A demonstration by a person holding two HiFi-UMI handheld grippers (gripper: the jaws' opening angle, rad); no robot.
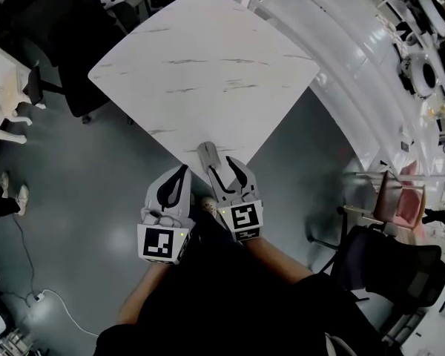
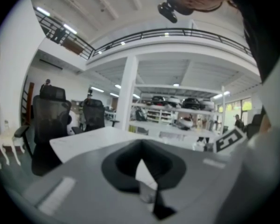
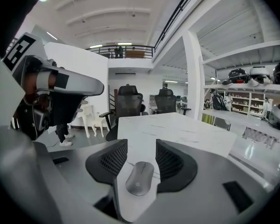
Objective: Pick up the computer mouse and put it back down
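Right gripper (image 1: 230, 170) is at the near corner of the bench (image 1: 208, 65), pointing slightly down. Jaws are partly apart and straddle the computer mouse (image 1: 207, 155).

In the right gripper view, the mouse (image 3: 140, 178) lies flat on the marble top between the two black pads. I see a clear gap on its right side. Its left edge runs close along the left pad, and I can't confirm contact there. From the head view, the front of the mouse sticks out past the jaw tips toward the bench middle. It's sitting on the surface, not lifted.

Left gripper (image 1: 179, 175) is just beside the right one, on its left, hanging off the bench edge over the grey floor (image 1: 81, 199). Its jaws are closed tip to tip with nothing between them, confirmed in the left gripper view (image 2: 141, 146).
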